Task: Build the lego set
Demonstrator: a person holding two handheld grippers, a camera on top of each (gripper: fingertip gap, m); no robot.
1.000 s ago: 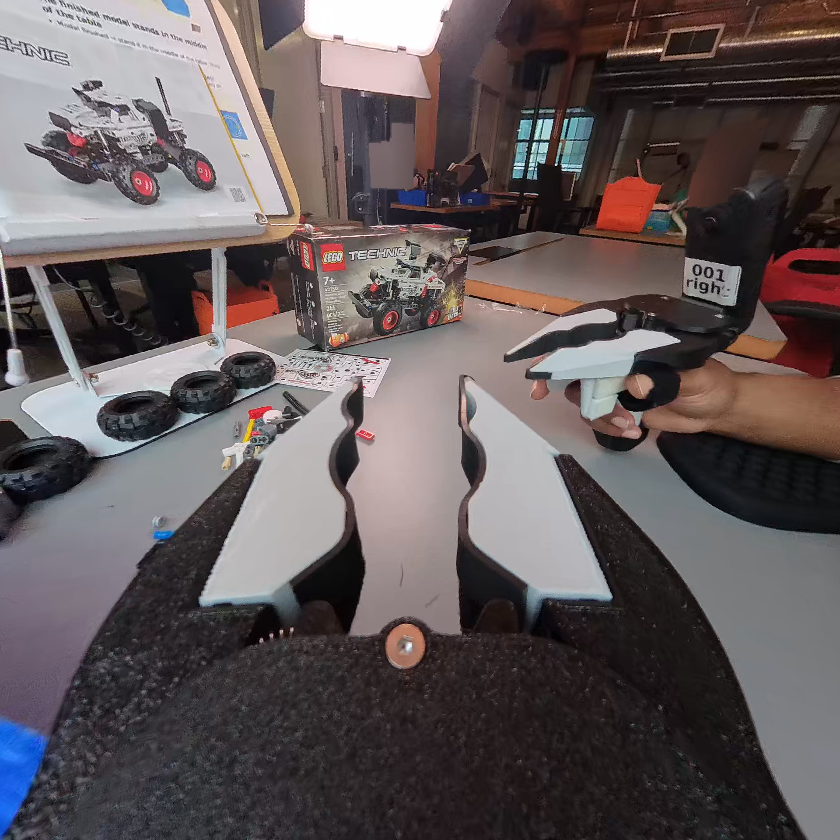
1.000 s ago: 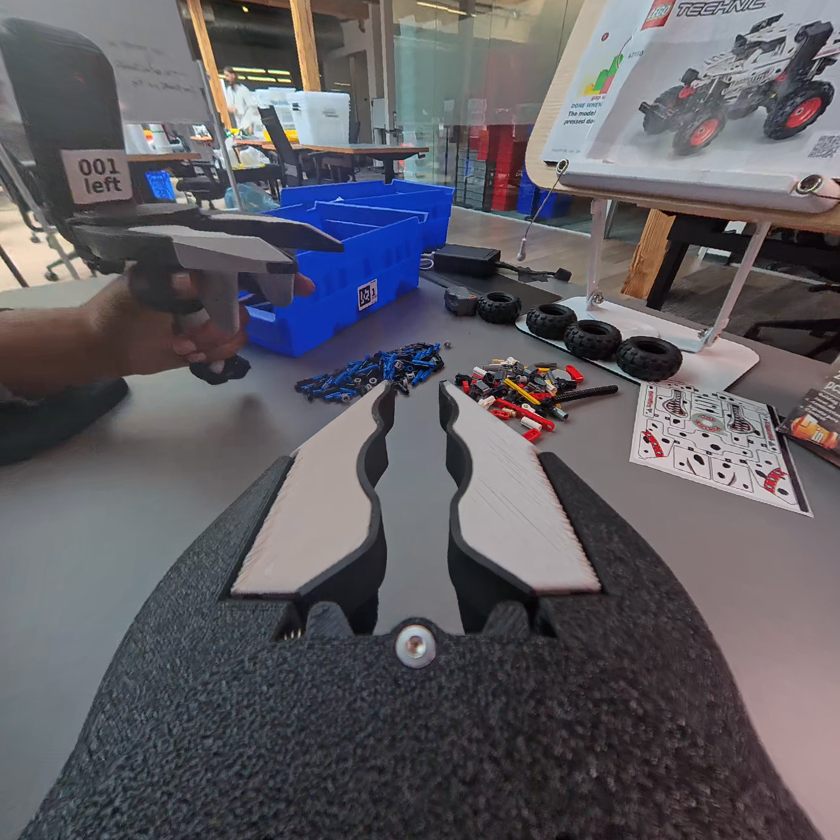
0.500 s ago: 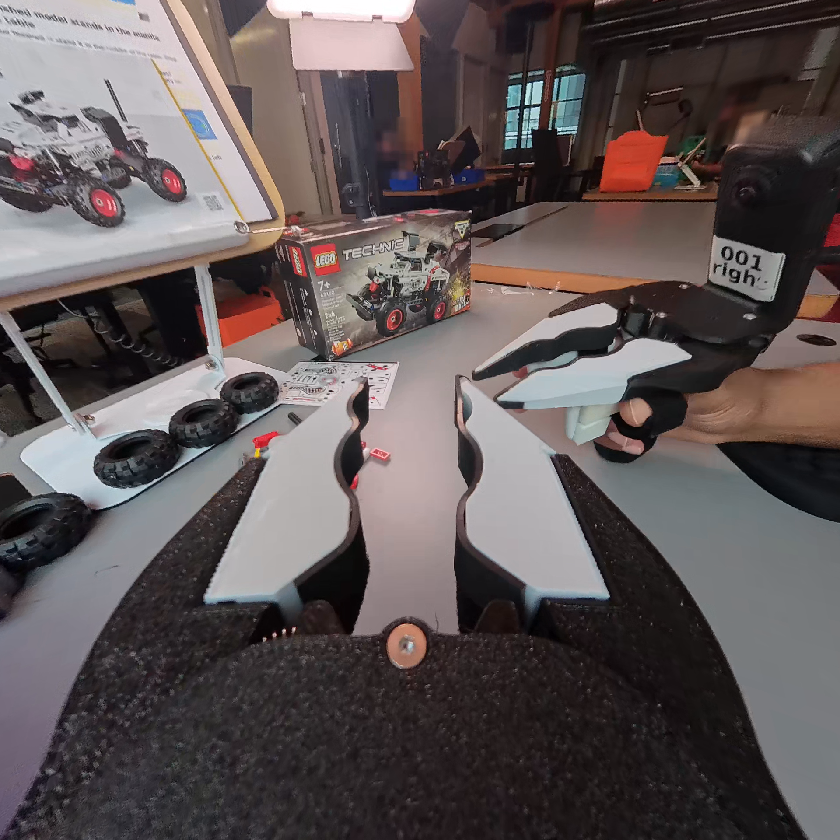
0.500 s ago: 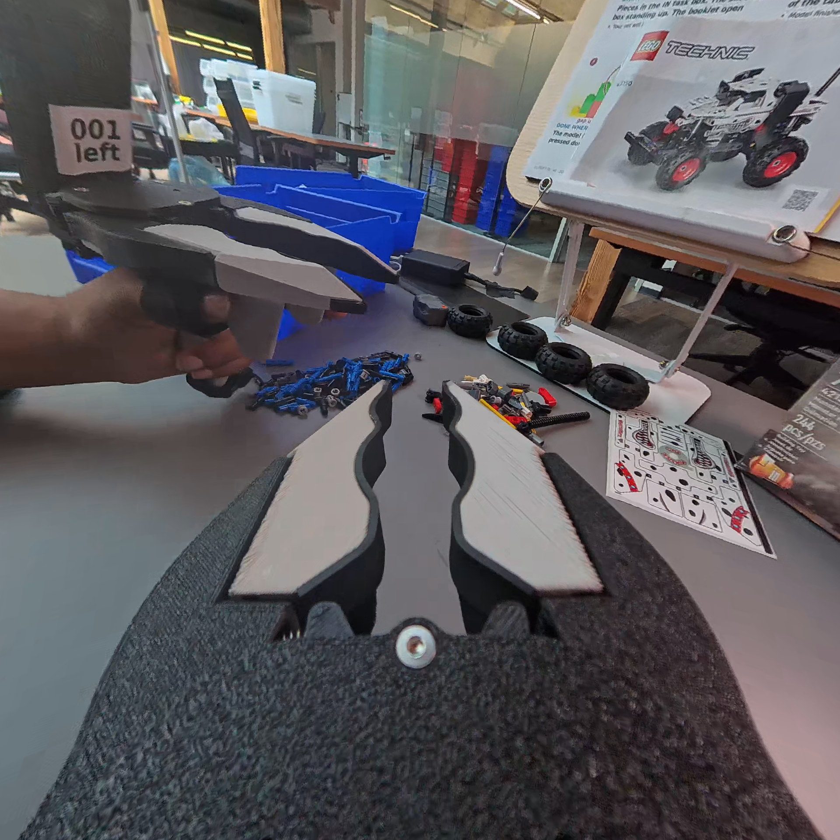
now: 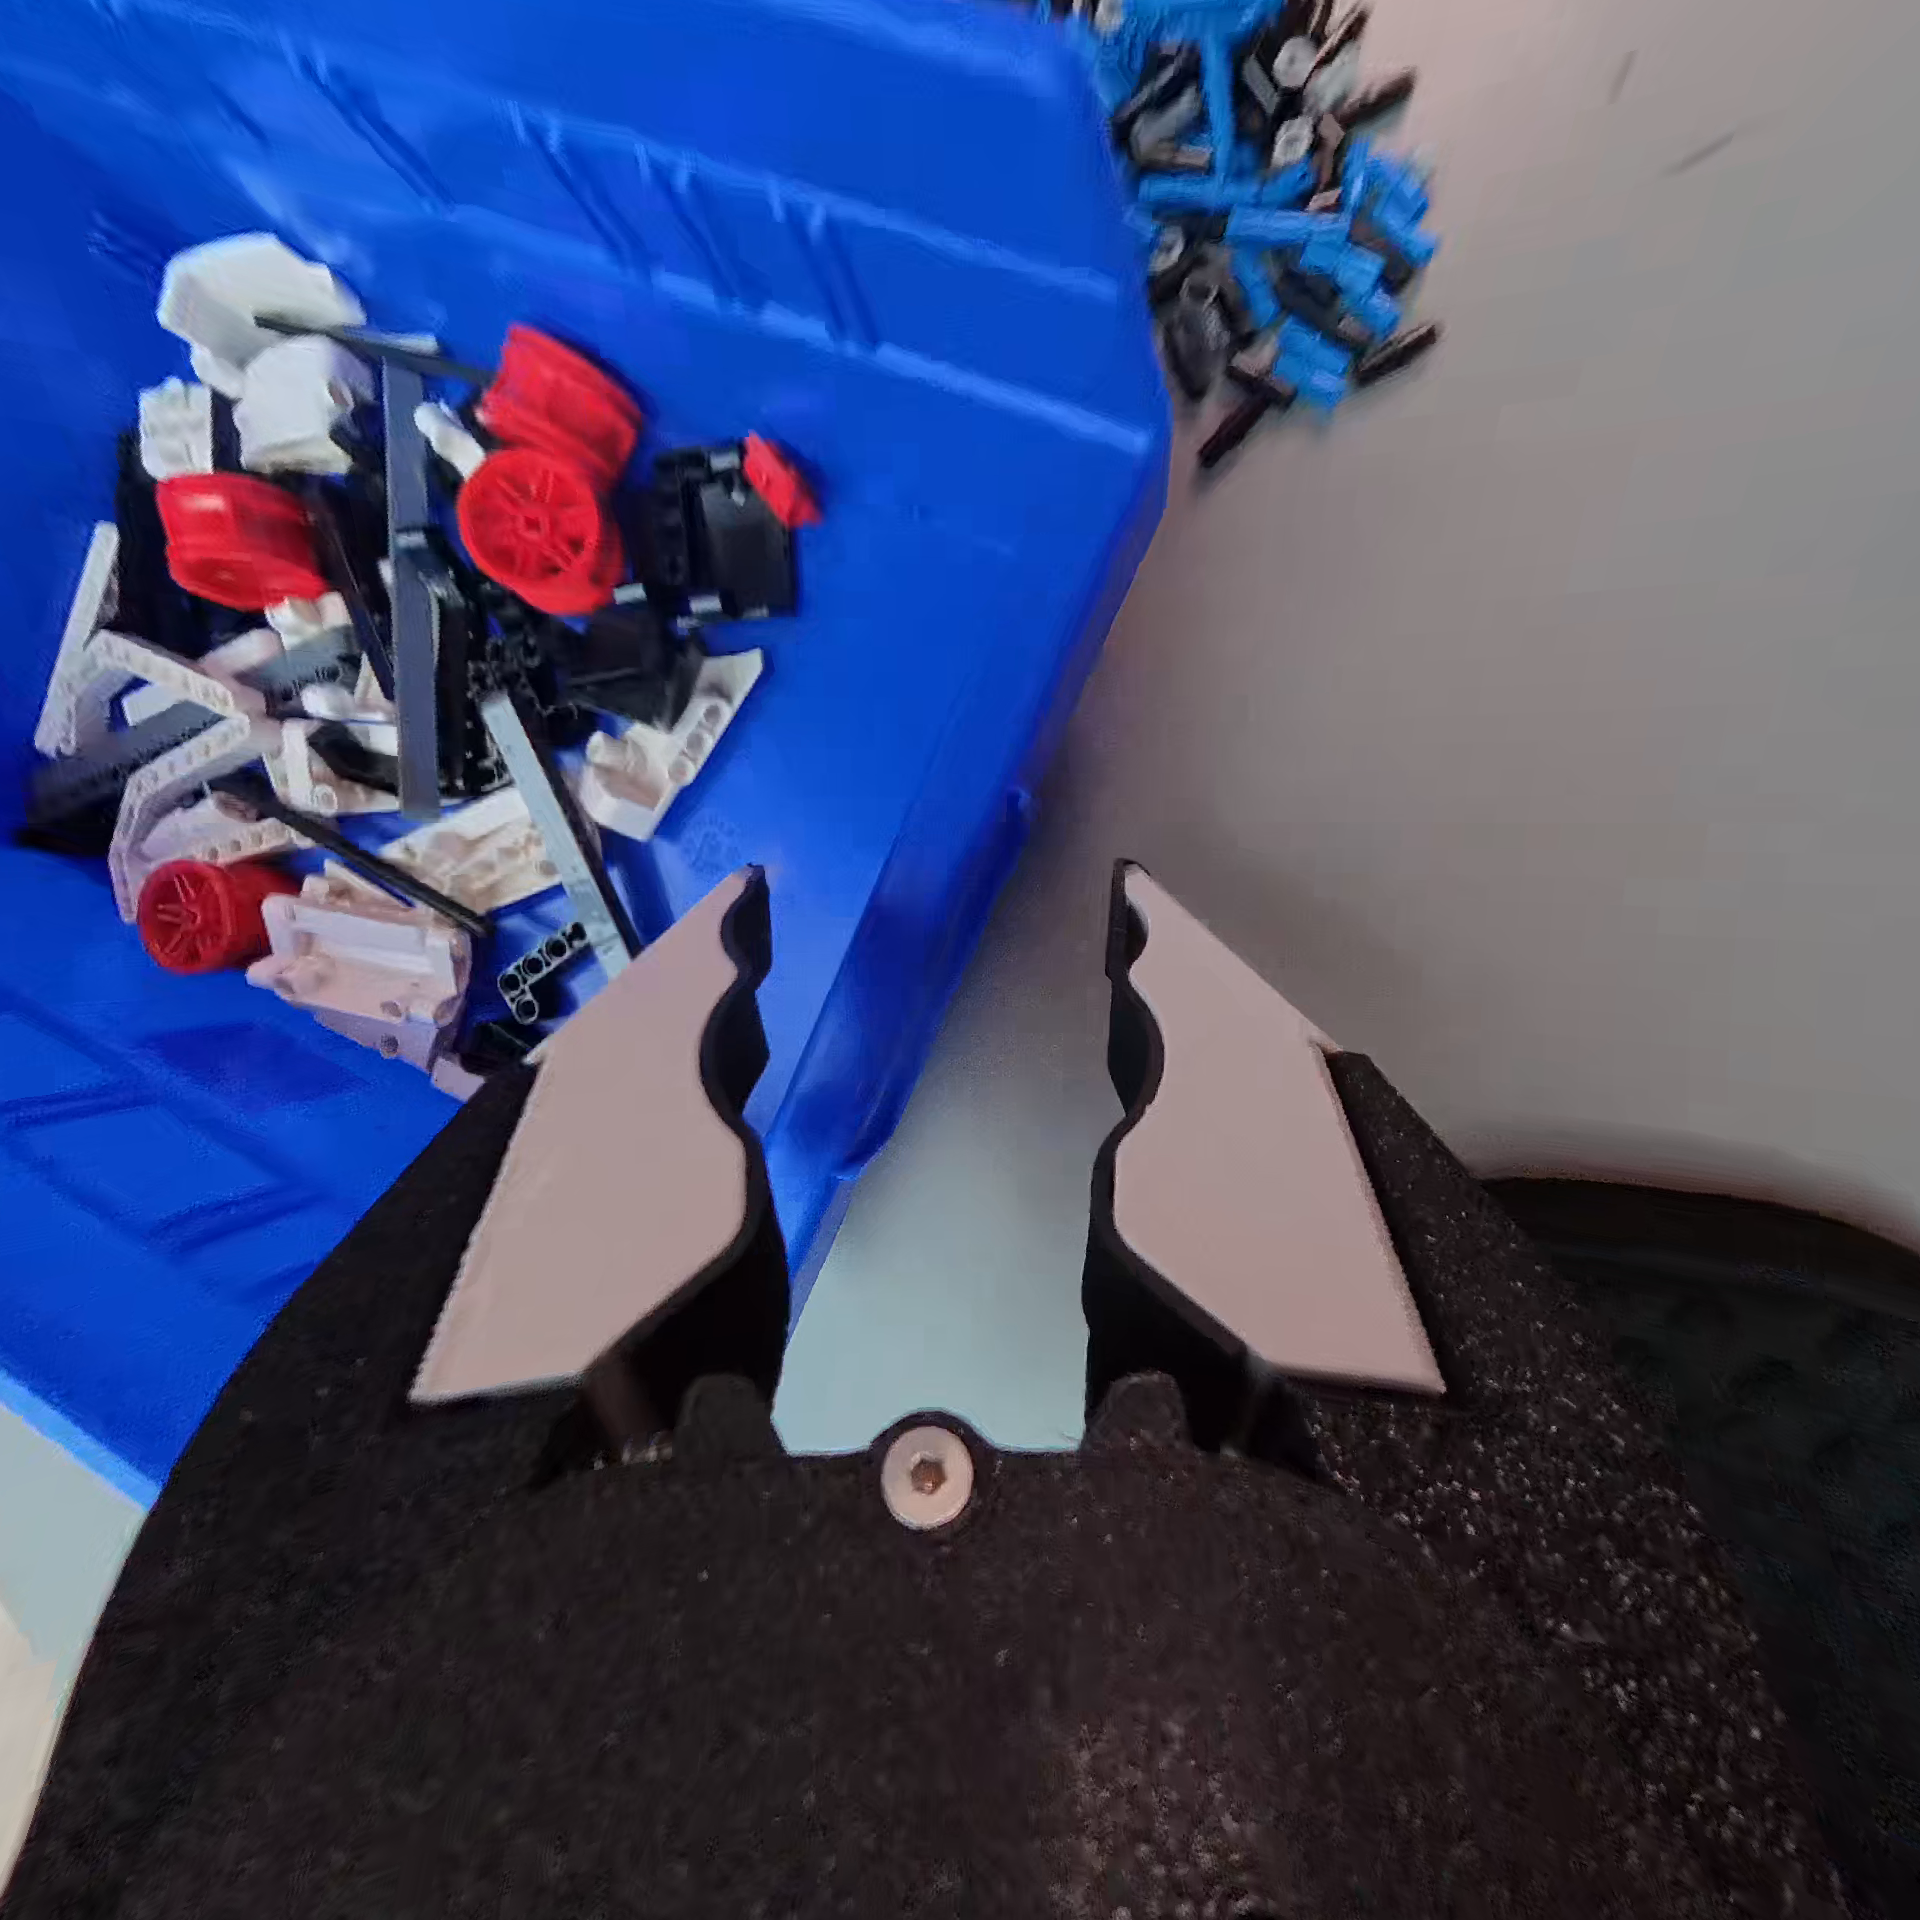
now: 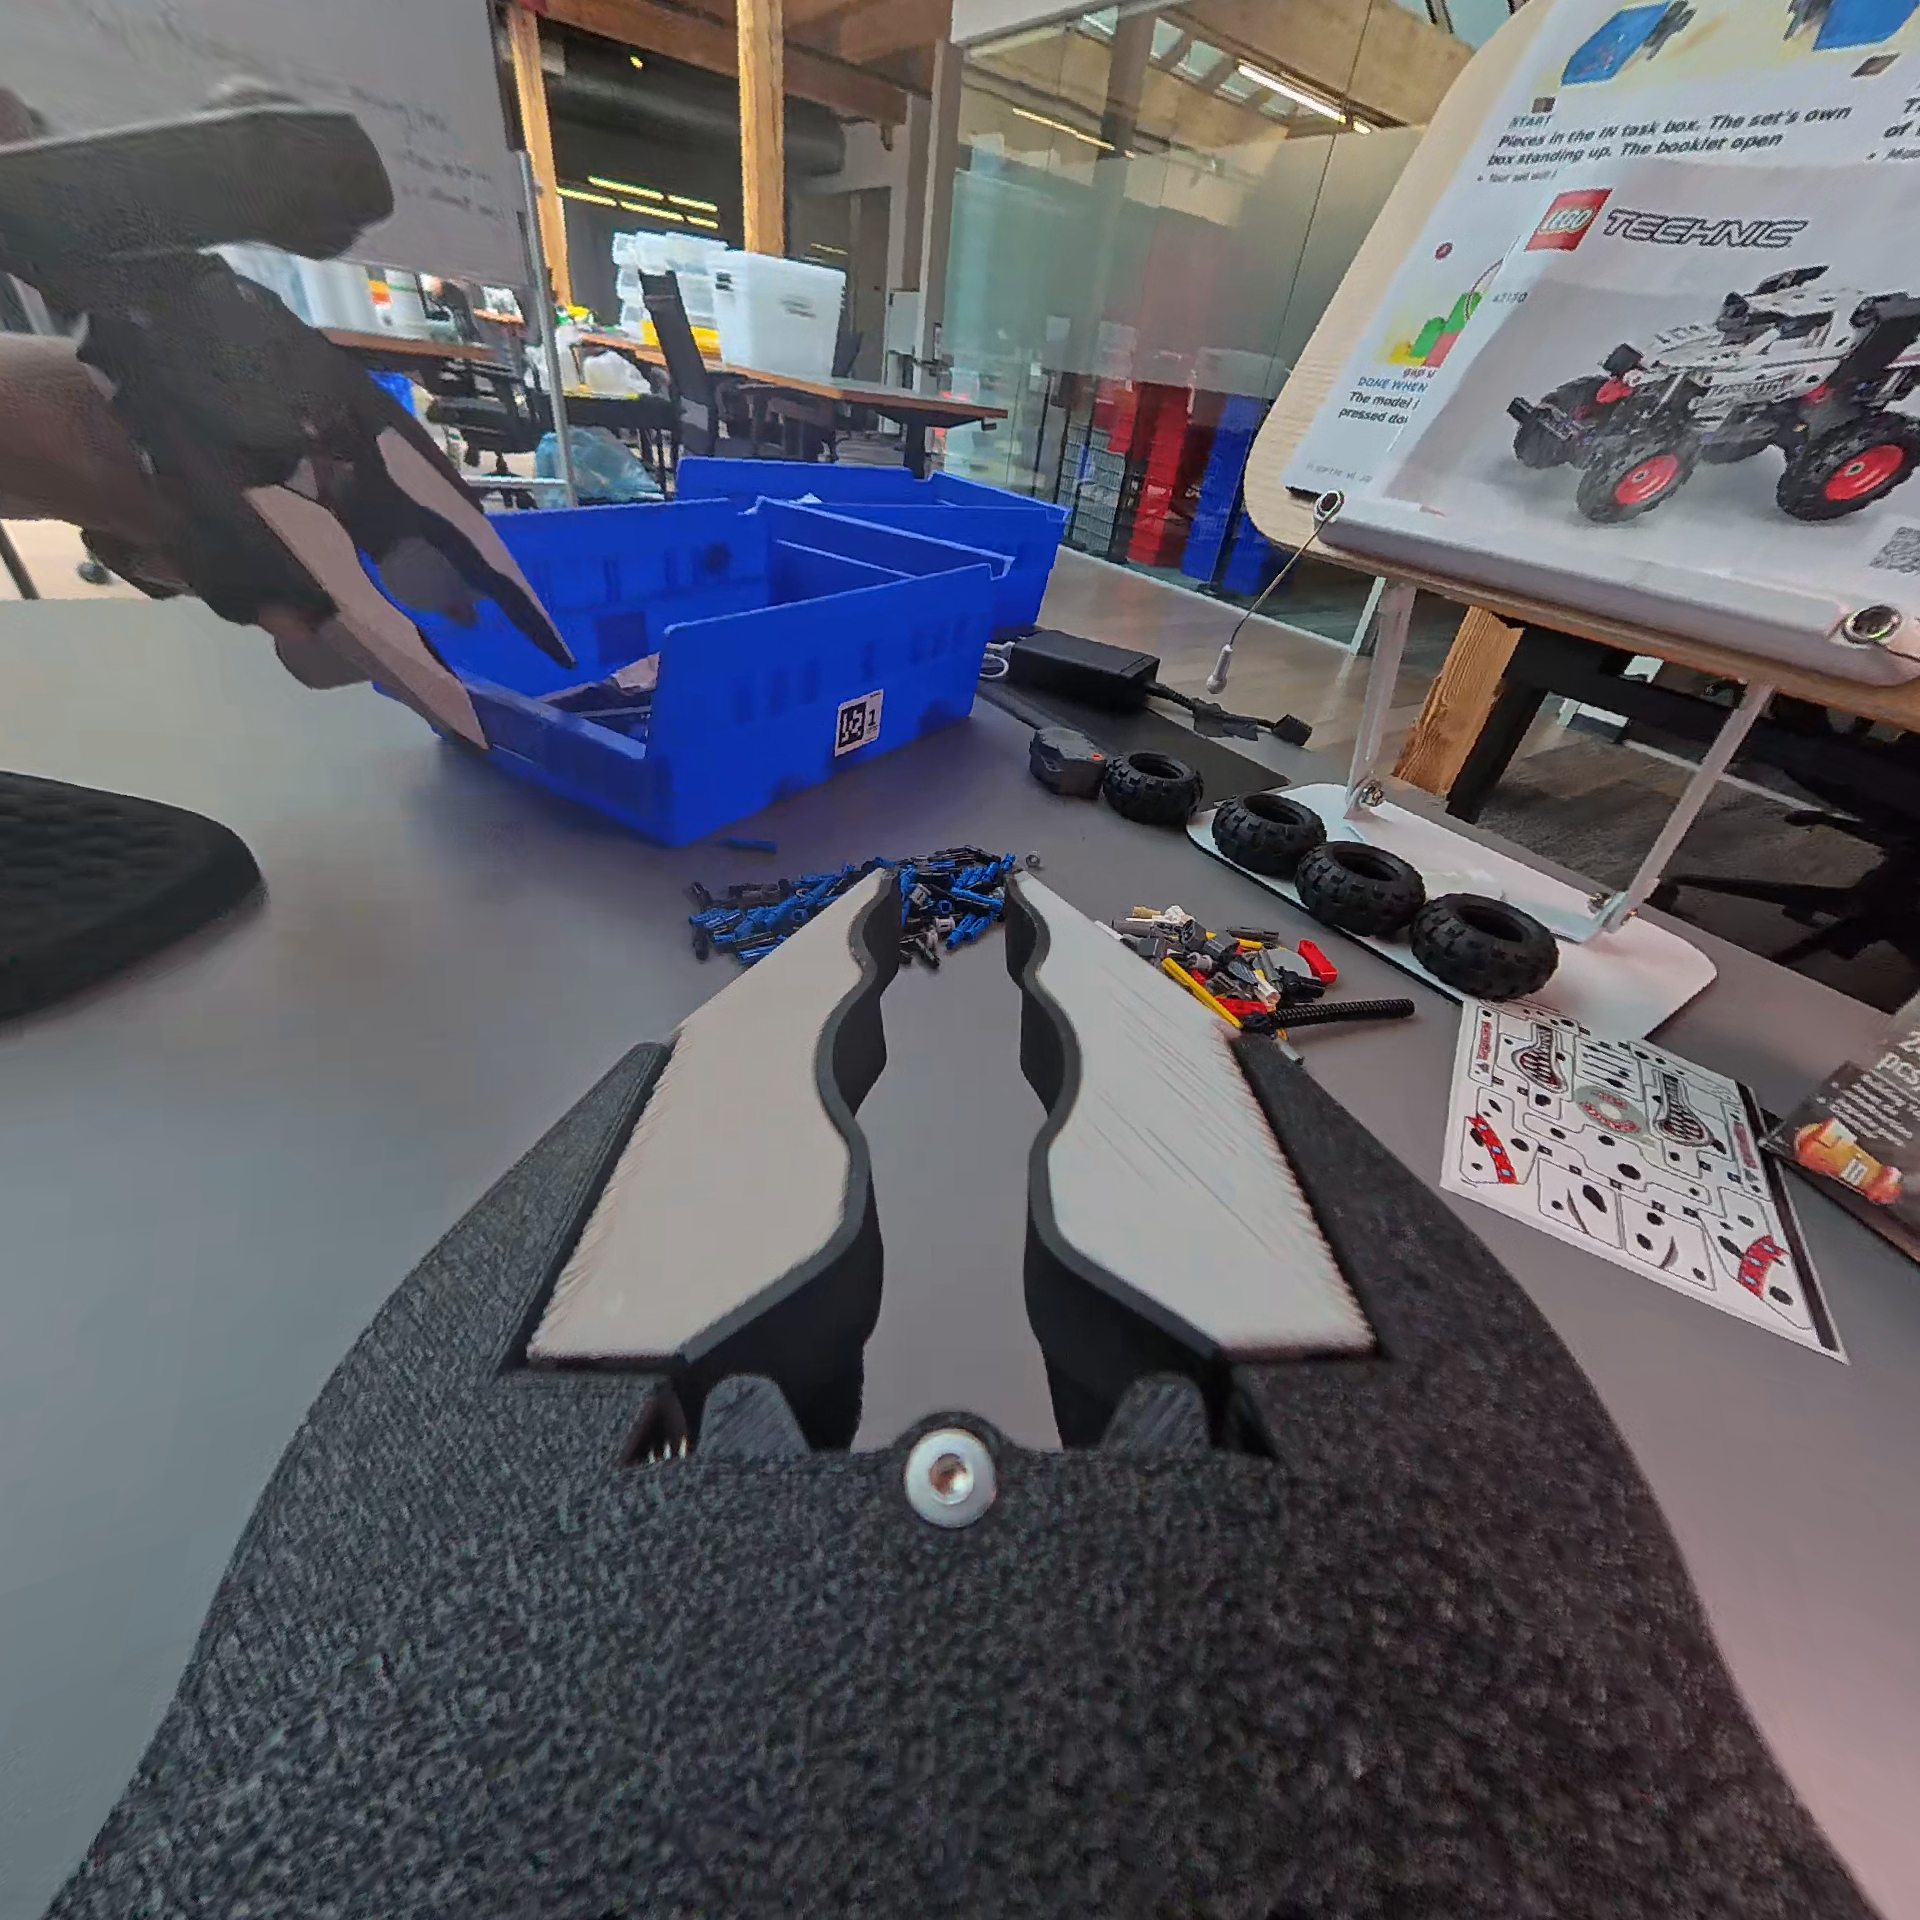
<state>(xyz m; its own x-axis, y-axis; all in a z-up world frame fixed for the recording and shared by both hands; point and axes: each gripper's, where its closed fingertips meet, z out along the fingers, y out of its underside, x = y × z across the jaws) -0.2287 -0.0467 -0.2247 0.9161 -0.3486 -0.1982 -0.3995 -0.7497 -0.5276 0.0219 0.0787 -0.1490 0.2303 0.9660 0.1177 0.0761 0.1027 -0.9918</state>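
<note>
My left gripper [image 5: 940, 883] is open and empty, tipped down over the near corner of a blue bin [image 5: 987, 623]. Its left finger hangs over the inside, its right finger over the table. In the bin lies a heap of white, black and grey Lego parts [image 5: 416, 665] with red wheel hubs [image 5: 540, 530]. A pile of blue and black pins [image 5: 1278, 208] lies on the table beside the bin. My right gripper [image 6: 948, 894] is empty, jaws a narrow gap apart, low over the table and pointing at the pin pile [image 6: 831, 904]. The right wrist view also shows the left gripper [image 6: 520, 698] at the bin [image 6: 810, 665].
A pile of small mixed parts [image 6: 1226, 956], several black tyres [image 6: 1361, 888], a sticker sheet [image 6: 1621, 1153] and the set's box corner [image 6: 1860, 1132] lie to the right. An instruction board [image 6: 1662, 364] stands on a white stand. A black pad [image 6: 94, 883] lies at the left. The tips of one gripper are about 30 cm away from the tips of the other.
My left gripper has swung left from facing the table, tipped down over the blue bin and opened wider. The right gripper has hardly moved.
</note>
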